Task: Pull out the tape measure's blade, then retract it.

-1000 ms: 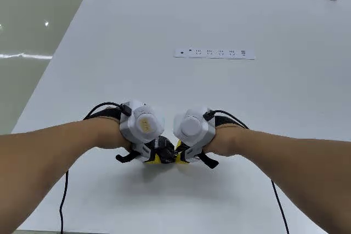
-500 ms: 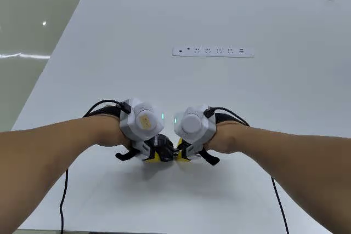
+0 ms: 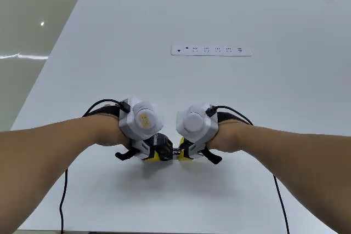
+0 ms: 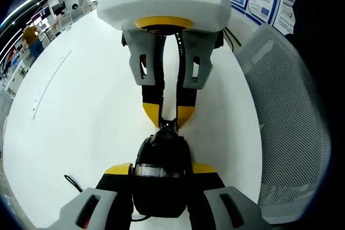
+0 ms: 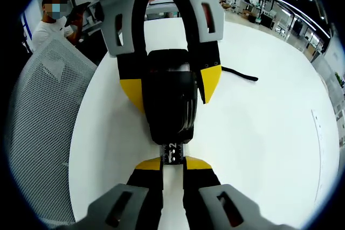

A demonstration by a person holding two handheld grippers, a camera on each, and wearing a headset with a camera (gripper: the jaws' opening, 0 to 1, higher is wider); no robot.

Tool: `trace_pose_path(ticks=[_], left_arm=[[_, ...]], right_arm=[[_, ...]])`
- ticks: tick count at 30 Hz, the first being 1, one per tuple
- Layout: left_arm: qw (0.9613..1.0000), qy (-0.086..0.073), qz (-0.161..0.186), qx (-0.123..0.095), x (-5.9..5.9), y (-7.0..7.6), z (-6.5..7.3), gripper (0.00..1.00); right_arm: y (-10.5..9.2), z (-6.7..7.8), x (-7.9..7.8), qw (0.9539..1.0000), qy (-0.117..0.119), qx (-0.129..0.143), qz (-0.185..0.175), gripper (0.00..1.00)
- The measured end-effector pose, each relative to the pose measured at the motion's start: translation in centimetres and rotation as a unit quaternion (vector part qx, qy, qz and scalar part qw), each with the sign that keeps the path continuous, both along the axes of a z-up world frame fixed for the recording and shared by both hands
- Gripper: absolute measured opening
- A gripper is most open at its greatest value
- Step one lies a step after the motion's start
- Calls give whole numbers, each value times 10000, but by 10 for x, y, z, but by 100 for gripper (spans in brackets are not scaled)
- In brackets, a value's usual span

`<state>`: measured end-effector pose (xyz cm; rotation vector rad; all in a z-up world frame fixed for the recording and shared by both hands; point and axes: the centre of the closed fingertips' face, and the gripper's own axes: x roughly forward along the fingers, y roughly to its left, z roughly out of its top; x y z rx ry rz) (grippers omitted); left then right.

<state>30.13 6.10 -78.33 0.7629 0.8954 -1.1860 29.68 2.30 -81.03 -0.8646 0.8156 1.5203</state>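
We log the tape measure as black, with a silvery band across its case. Its blade is pale with black numerals. Left gripper and right gripper: grey and black arms, yellow pads. We note the right gripper's housing is white, with grey lettering, a green light bar and a yellow ring. Table plain white. Far power strip white, dark sockets. Cable black. Floor at left glossy grey-green. Chair pale grey mesh.
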Motion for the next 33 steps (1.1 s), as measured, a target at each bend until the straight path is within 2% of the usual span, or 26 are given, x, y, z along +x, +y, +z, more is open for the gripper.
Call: trace_pose_path(ticks=[33], left_arm=[[10000, -7, 47, -2, 1, -1, -1, 36]], right_arm=[[-17, 0, 4, 9999, -1, -147, -59, 11]])
